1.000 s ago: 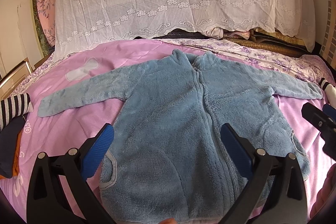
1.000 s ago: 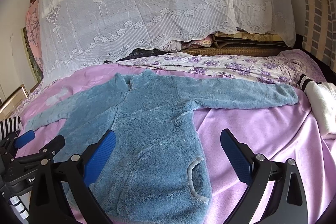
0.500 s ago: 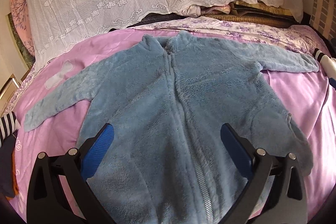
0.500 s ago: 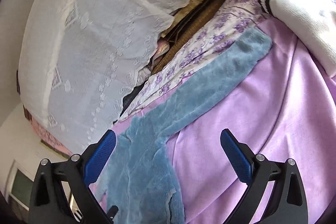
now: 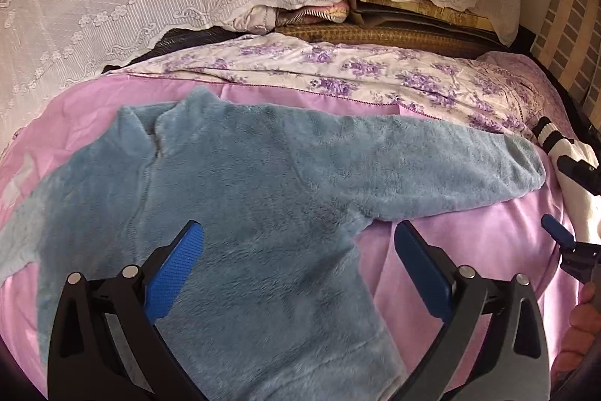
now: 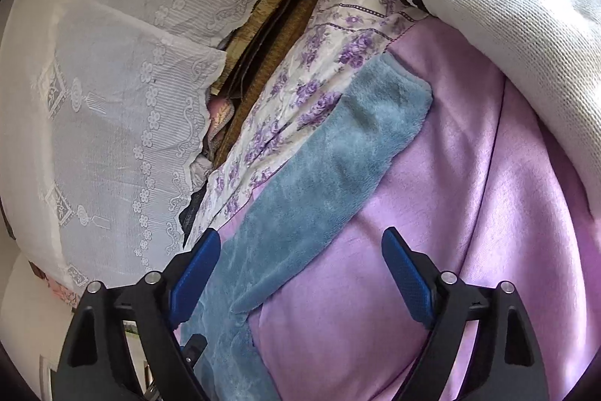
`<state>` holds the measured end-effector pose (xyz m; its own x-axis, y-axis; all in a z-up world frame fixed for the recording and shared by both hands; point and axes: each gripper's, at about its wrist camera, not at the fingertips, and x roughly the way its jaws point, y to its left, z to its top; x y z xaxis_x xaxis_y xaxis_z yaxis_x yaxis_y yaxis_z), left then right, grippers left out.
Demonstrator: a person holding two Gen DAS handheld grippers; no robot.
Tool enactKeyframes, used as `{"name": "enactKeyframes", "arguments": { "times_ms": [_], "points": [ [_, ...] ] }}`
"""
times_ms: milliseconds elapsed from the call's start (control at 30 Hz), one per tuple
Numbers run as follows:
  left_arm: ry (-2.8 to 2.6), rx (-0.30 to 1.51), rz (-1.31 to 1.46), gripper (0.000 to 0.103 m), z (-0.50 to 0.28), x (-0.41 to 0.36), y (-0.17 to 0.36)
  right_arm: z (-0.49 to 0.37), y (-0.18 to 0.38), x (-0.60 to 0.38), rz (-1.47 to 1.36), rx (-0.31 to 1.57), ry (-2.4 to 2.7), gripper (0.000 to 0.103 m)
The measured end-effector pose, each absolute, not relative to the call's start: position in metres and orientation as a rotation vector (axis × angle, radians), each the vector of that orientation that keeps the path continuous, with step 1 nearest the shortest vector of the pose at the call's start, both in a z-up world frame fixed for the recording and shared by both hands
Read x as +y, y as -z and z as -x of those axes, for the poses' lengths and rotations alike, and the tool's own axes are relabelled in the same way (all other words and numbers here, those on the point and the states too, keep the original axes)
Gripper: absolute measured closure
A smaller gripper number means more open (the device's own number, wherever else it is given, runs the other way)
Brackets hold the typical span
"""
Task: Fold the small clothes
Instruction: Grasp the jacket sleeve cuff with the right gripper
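While the blue fleece jacket [image 5: 240, 213] lies flat on the pink sheet [image 5: 469, 243], left gripper [image 5: 296, 265] stands wide, empty; right view: right gripper [image 6: 300, 273], empty, narrows above its sleeve [image 6: 338, 168], risking pinching sheet too

Blue fleece jacket [image 5: 240, 198] — hem and far sleeve cut off.

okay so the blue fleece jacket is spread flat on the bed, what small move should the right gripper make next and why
Probably ease the right gripper down onto the sleeve and pinch it: its jaws are closing but grip nothing, and the jacket lies flat with that sleeve stretched out, unfolded.
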<state>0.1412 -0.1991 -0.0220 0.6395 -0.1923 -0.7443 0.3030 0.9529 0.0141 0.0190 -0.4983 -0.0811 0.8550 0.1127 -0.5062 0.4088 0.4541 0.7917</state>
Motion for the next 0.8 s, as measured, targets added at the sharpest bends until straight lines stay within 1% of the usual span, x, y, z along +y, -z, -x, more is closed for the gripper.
{"name": "enactKeyframes", "arguments": {
  "times_ms": [67,133,200,333,400,467,567,600,633,667,700,800],
  "points": [
    [0.276,0.856,-0.131,0.004,-0.155,-0.207,0.032,-0.022,0.088,-0.506,-1.098,0.547,0.219,0.021],
    [0.260,0.877,-0.112,0.004,-0.169,-0.211,0.043,-0.026,0.094,-0.515,-1.103,0.555,0.244,0.028],
    [0.249,0.907,-0.076,0.004,-0.180,-0.210,0.055,-0.031,0.096,-0.522,-1.102,0.554,0.263,0.030],
    [0.259,0.987,-0.005,0.004,-0.196,-0.199,0.079,-0.045,0.091,-0.533,-1.056,0.545,0.334,0.031],
    [0.266,0.976,0.016,0.004,-0.195,-0.196,0.078,-0.053,0.093,-0.538,-1.054,0.554,0.385,0.031],
    [0.252,0.974,-0.043,0.004,-0.194,-0.204,0.082,-0.060,0.099,-0.544,-1.079,0.557,0.438,0.033],
    [0.229,0.966,-0.113,0.004,-0.191,-0.213,0.083,-0.062,0.103,-0.545,-1.056,0.541,0.484,0.047],
    [0.230,0.966,-0.113,0.004,-0.191,-0.213,0.083,-0.063,0.104,-0.544,-1.021,0.549,0.496,0.059],
    [0.233,0.970,-0.106,0.004,-0.191,-0.212,0.084,-0.062,0.104,-0.544,-0.990,0.557,0.507,0.078],
    [0.236,0.973,-0.100,0.004,-0.191,-0.210,0.084,-0.061,0.106,-0.545,-0.985,0.553,0.506,0.087],
    [0.239,0.972,-0.097,0.004,-0.191,-0.209,0.083,-0.059,0.107,-0.548,-0.995,0.543,0.486,0.091],
    [0.258,0.956,-0.071,0.004,-0.189,-0.203,0.078,-0.053,0.100,-0.545,-0.987,0.509,0.447,0.092]
  ]
}}
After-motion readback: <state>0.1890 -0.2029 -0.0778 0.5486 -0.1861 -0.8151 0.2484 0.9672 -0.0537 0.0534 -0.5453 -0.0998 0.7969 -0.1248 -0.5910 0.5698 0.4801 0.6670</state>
